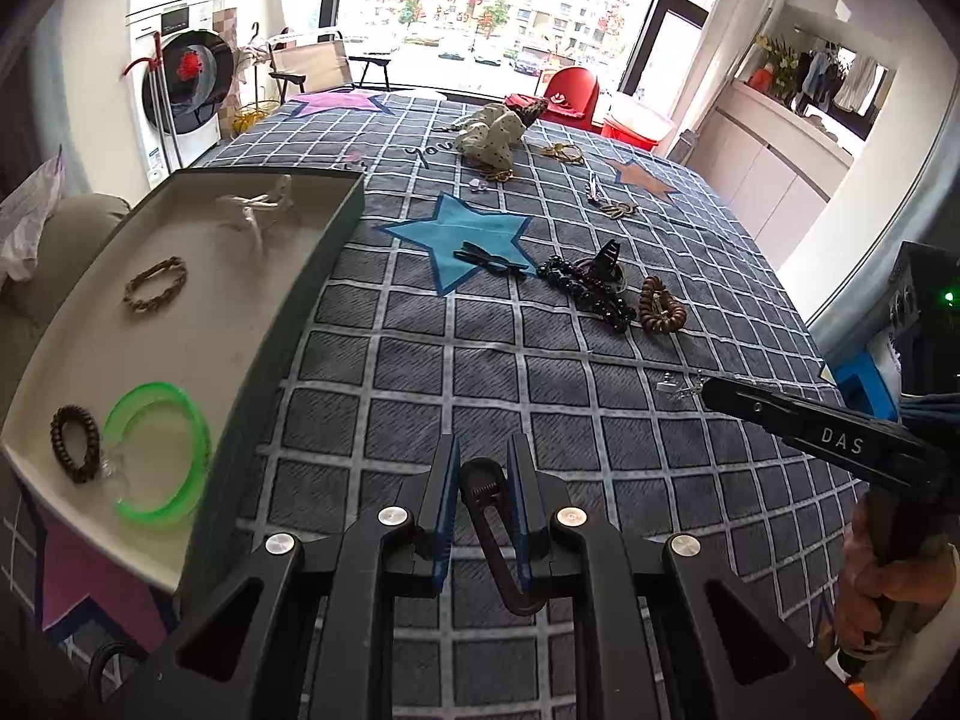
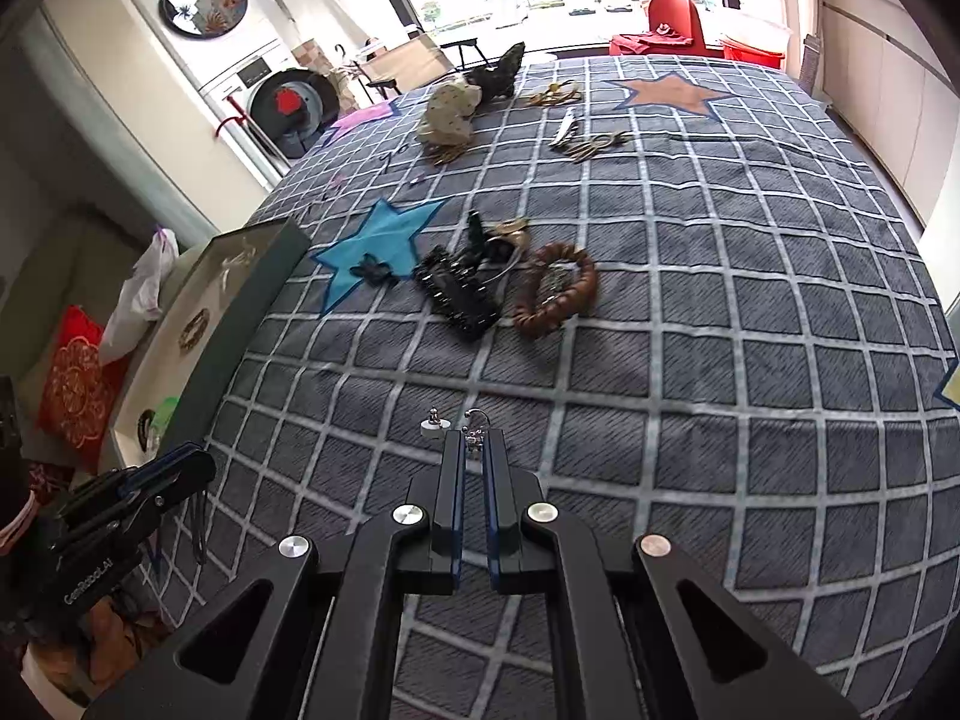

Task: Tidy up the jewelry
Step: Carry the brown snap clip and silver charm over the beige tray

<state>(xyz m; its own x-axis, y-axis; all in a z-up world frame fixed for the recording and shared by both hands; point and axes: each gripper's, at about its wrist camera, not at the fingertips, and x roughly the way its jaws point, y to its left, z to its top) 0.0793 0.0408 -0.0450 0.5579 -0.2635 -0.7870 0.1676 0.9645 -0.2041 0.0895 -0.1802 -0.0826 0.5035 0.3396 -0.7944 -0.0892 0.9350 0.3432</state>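
Left wrist view: the left gripper [image 1: 485, 468] is clenched on a dark brown hair clip [image 1: 501, 540], its spring showing between the blue pads [image 1: 449, 480], above the near part of the checked bedspread [image 1: 540, 396]. Just to its left, at the bedspread's left edge, sits the tray [image 1: 288, 324], already holding a green bangle [image 1: 157, 451], a dark coil hair tie [image 1: 73, 443], a braided band [image 1: 155, 284] and a white bow [image 1: 255, 207].

In the right wrist view, the right gripper [image 2: 474, 450] is pinched fully closed on a small silver earring [image 2: 475, 437], with a second silver piece [image 2: 433, 423] lying on the bedspread just beside its tips. Toward the middle lie a black bead bracelet [image 2: 457, 294], a brown wooden bracelet [image 2: 558, 291] and a black bow clip [image 2: 373, 272] on the blue star [image 2: 384, 234]; more pieces rest near the far edge.

The step appears to be carrying both finds to the tray. Doing it well means clearing the tray's raised dark wall before lowering, letting the clip go over bare tray floor rather than onto the bangle, and keeping the earring pinched firmly, since so little of it sits between the pads.
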